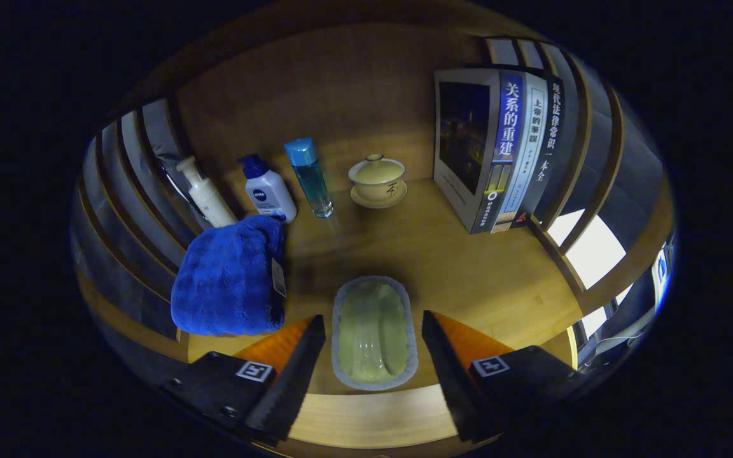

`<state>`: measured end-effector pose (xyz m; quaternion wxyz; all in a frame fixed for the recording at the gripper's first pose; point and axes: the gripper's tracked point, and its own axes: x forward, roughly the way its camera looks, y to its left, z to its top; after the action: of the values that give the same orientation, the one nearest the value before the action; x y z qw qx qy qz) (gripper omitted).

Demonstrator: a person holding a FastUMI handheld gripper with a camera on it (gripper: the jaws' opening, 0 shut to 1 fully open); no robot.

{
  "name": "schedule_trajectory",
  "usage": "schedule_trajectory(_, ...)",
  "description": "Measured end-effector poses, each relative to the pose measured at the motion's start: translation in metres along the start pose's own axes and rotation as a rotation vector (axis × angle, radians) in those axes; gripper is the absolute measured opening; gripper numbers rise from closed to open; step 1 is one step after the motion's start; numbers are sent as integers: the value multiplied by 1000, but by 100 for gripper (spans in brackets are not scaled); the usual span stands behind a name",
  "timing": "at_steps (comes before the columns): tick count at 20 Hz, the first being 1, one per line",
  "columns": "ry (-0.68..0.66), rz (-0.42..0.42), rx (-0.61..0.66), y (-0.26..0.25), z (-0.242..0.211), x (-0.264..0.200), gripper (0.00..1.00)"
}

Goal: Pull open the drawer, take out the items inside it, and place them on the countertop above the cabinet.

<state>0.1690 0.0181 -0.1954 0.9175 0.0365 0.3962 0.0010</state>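
The hand-held gripper [373, 356] is released: its two fingers stand well apart, neither touching anything. Between them, resting on the wooden surface [468, 273], lies a pale oblong dish [374, 332] with a greyish rim, its long axis running straight ahead along the fingers.

Judged by its glossy sheen, the dish is moulded plastic or glazed ware: light, stiff and somewhat slippery. Its shallow, low walls offer little height to grip. The soundest hold is across the narrow width, at mid-length, with the fingers pressing on the two long sides; an end grip risks tilting.

Just beside the dish sits a folded blue towel [230, 280], soft and bulky. Beyond stand a pump bottle [204, 194], a lotion bottle [268, 189], a blue-capped bottle [309, 178], a lidded teacup [378, 181] and upright books [500, 149]. No drawer is visible.
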Motion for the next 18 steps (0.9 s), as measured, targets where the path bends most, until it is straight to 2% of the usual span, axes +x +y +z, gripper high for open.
schedule_trajectory(1,-19,1,-2,-1,1,-5,100)
schedule_trajectory(8,-169,14,-41,-5,-11,-54,100)
schedule_trajectory(14,-309,148,9,21,-36,-120,99)
schedule_trajectory(18,-420,97,-50,5,-46,-158,99)
